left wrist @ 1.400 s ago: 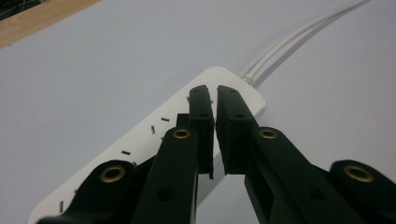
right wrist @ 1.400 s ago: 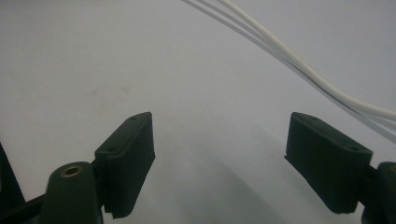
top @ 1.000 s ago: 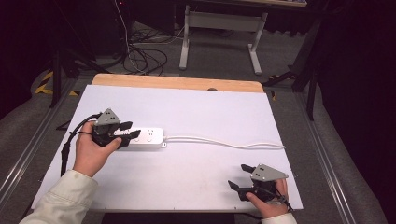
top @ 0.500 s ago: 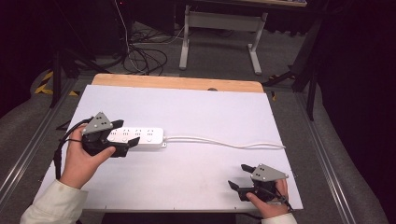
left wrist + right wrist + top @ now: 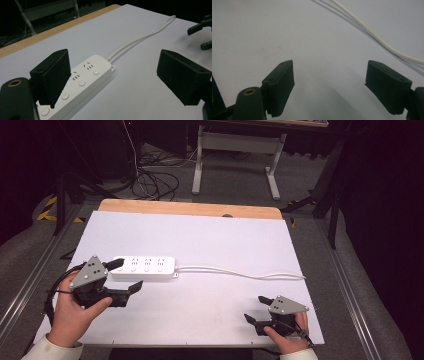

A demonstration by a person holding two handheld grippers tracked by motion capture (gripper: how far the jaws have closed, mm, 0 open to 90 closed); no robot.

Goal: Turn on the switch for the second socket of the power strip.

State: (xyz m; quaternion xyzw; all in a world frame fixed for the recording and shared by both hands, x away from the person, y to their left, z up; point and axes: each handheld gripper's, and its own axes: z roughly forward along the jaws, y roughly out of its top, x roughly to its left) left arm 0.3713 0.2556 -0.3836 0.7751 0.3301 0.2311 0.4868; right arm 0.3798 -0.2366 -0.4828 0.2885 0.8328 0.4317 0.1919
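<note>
Power strip's near end probably jaw-hidden.

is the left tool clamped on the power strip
No, the left tool is open, one jaw by the power strip's end and the other on bare table, pressing on nothing.

The power strip lies on the table just ahead of the left gripper — one jaw over its near end. Its cord trails off beyond the right gripper — well apart.
</note>
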